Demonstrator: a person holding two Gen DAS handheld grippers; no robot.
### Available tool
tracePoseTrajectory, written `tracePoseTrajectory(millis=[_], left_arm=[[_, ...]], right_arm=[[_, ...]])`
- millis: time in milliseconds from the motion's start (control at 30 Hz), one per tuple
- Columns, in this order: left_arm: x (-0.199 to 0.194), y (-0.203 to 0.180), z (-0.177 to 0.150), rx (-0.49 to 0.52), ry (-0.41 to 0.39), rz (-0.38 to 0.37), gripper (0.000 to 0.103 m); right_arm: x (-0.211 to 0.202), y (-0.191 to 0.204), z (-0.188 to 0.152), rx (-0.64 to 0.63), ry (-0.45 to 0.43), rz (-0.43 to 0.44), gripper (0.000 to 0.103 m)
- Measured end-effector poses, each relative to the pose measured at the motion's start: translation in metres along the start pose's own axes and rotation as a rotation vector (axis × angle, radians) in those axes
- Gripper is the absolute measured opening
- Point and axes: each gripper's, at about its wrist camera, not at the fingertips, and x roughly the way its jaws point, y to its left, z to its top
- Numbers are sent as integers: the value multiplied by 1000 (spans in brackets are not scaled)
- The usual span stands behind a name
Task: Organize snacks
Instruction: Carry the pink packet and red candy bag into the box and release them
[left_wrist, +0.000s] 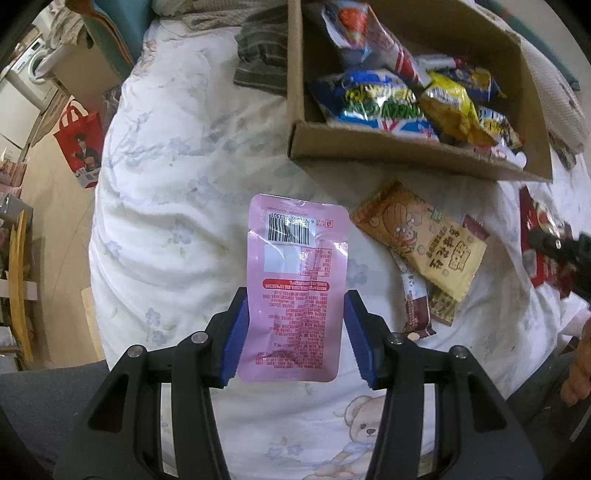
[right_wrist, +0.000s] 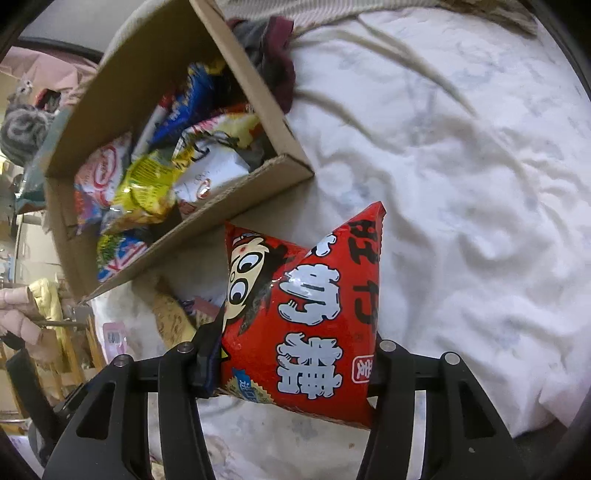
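Got my left gripper (left_wrist: 291, 328) clamped on the pink pouch (left_wrist: 293, 284) and right gripper (right_wrist: 295, 363) squeezing the red candy bag (right_wrist: 306, 314) above the bed, so I'd carry both over the cardboard box (left_wrist: 406, 157) rim before releasing.

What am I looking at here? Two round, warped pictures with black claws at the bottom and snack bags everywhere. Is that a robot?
There is no robot: a person holds a two-finger gripper in each hand, and a wide-angle camera on each looks along its fingers. One picture is from the left gripper, which holds a pink sachet by its sides, back label facing the camera. The other is from the right gripper, closed on a puffy red candy bag. Below lies a white floral bedcover. On it sits an open cardboard box already full of snack packets, with an orange snack packet and a brown bar loose beside it.
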Motion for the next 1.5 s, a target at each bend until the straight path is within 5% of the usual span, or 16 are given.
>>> tracePoseTrajectory(millis=[333, 633, 1067, 1500], left_arm=[[-39, 13, -8, -24, -91, -18, 47], [-100, 14, 12, 6, -261, -40, 47], [-127, -13, 77, 54, -322, -64, 47], [-84, -77, 128, 150, -277, -78, 47]], right_arm=[[-36, 8, -35, -26, -74, 95, 55], [-83, 18, -38, -88, -210, 246, 55], [-116, 30, 15, -116, -335, 282, 55], [-79, 63, 84, -164, -282, 264, 55]])
